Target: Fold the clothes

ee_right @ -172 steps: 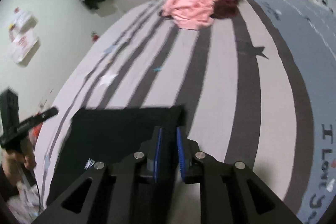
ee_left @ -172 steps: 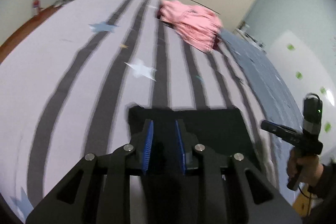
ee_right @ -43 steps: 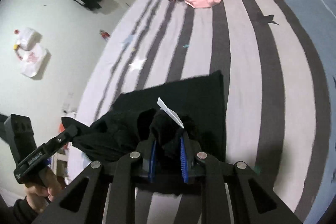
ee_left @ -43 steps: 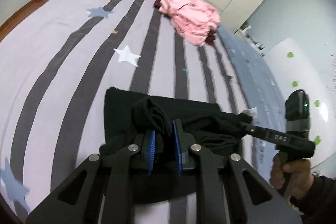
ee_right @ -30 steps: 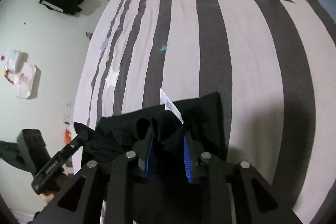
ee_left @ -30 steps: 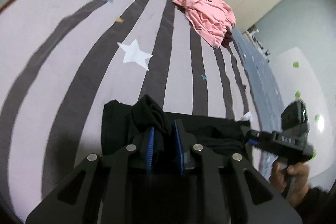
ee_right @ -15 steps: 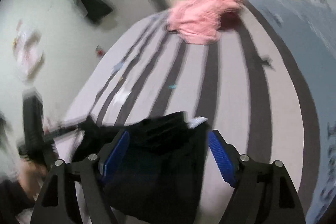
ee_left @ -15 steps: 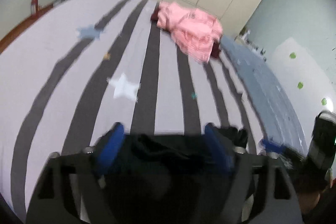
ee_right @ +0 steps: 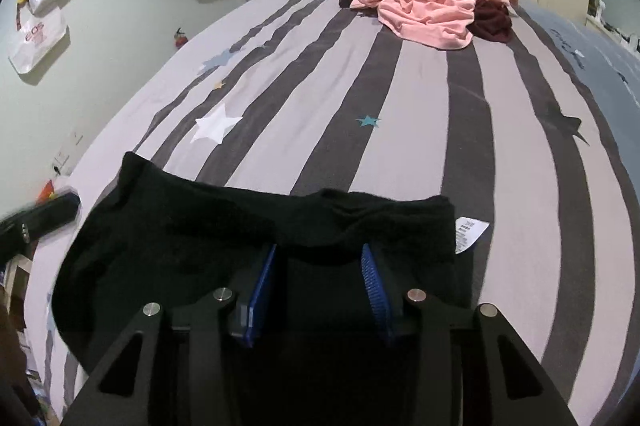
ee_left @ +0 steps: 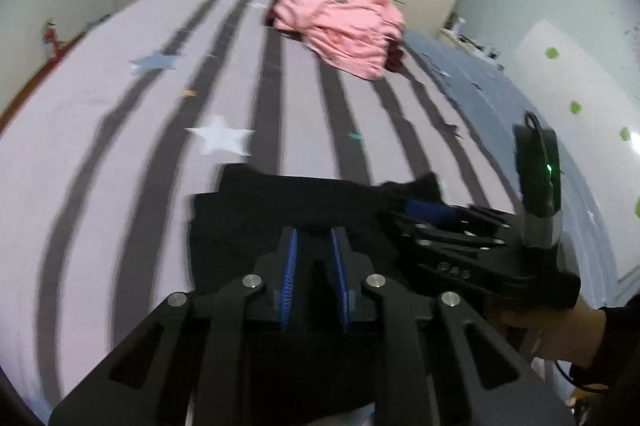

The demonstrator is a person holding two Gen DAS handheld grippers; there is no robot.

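You are closing both empty claws, left (ee_left: 313,254) and right (ee_right: 320,268), over the black garment (ee_right: 224,226) on the bed (ee_right: 400,106).

"EOS" can be read in red on the white bag (ee_right: 38,40) hung far left of the fingers.

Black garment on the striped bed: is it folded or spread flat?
Folded: the black garment lies doubled on itself, its white label sticking out at one end.
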